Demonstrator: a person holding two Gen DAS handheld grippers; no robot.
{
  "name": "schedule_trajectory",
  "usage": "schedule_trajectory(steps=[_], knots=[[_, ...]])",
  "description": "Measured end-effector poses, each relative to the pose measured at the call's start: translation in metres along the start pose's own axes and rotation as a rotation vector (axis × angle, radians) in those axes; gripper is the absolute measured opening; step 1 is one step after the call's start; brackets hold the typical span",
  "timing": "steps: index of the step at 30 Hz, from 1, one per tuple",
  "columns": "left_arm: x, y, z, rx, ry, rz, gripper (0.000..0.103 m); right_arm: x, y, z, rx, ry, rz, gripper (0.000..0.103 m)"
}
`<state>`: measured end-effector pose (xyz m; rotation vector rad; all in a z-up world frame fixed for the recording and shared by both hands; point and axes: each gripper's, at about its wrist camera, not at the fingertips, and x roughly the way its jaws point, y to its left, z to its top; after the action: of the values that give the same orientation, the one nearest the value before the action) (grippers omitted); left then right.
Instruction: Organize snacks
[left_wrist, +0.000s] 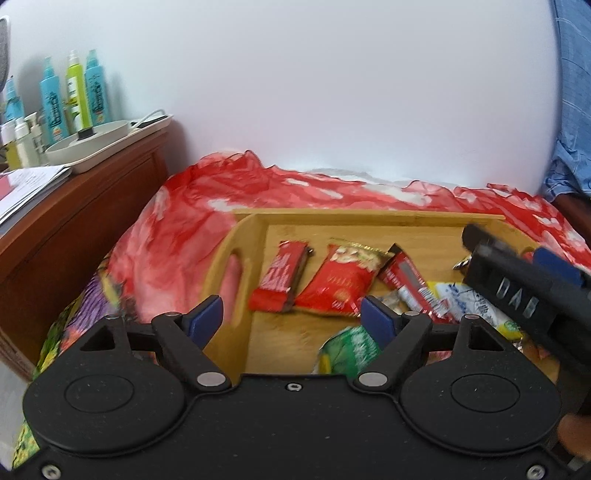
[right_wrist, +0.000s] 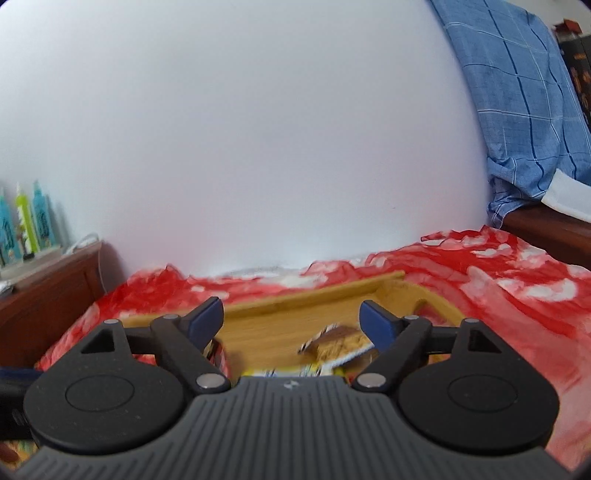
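1. A wooden tray (left_wrist: 255, 221) with cut-out handles sits on a surface draped in a red and white cloth (left_wrist: 177, 236), against a plain white wall. What lies under the cloth cannot be told.

2. Several snack packets already lie inside the tray: a red chocolate bar (left_wrist: 281, 275) nearest its left handle, a red nut packet (left_wrist: 341, 282) just beside it, then a red and grey bar (left_wrist: 406, 275), a white and yellow packet (left_wrist: 465, 299) and a green packet (left_wrist: 351, 345) toward the near edge. They lie loosely, some overlapping, not in rows.

3. The left gripper (left_wrist: 293, 317) hovers over the near left part of the tray. Its blue-tipped fingers are spread wide and hold nothing.

4. The right gripper (right_wrist: 293, 319) hangs over the right part of the tray, fingers likewise spread and empty. A tan wafer packet (right_wrist: 338, 345) lies in the tray below them, untouched.

5. Judging by this, most of the gathering looks done: the snacks in view are in the tray.

6. A colourful purple and yellow packaging (left_wrist: 92, 306) shows at the left, outside the tray, blurred. It may be a snack still to collect; that is uncertain.

7. What probably remains is tidying the loose packets, and any items beyond the frame.

8. A wooden cabinet (left_wrist: 74, 206) with bottles (left_wrist: 74, 92) stands at the left, apart from the task.
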<state>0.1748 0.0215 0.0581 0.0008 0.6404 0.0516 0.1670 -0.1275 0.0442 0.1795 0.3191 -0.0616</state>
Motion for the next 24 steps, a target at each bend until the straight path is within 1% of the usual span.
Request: schedule_trajectory(steps=[3,4,6,8,10,13,15,17,21,24], knots=[[-0.008,0.006,-0.006,-0.004,-0.004,-0.009,0.081,-0.01,0.0,-0.016,-0.028,0.03,-0.014,0.09],[-0.011,0.008,-0.008,-0.006,-0.006,-0.009,0.081,-0.016,-0.002,-0.022,-0.023,0.042,-0.02,0.09],[-0.015,0.01,-0.012,-0.008,-0.008,-0.012,0.081,-0.027,-0.01,-0.031,0.029,0.078,-0.032,0.09],[-0.019,0.011,-0.015,-0.009,-0.008,-0.015,0.081,-0.038,-0.016,-0.038,0.05,0.082,-0.051,0.09],[-0.024,0.011,-0.018,-0.014,-0.004,-0.024,0.081,-0.048,-0.017,-0.043,0.03,0.087,-0.055,0.09],[-0.033,0.009,-0.026,-0.017,0.002,-0.05,0.081,-0.062,-0.012,-0.046,-0.013,0.07,-0.055,0.091],[-0.04,0.006,-0.034,-0.009,0.002,-0.057,0.081,-0.07,-0.01,-0.05,-0.047,0.061,-0.055,0.094],[-0.047,0.003,-0.043,-0.001,0.007,-0.059,0.081,-0.073,-0.008,-0.053,-0.063,0.07,-0.059,0.095],[-0.055,0.0,-0.059,-0.01,0.033,-0.075,0.082,-0.074,-0.01,-0.055,-0.07,0.1,-0.069,0.095],[-0.058,-0.001,-0.066,-0.012,0.044,-0.075,0.082,-0.073,-0.017,-0.055,-0.038,0.109,-0.076,0.096]])
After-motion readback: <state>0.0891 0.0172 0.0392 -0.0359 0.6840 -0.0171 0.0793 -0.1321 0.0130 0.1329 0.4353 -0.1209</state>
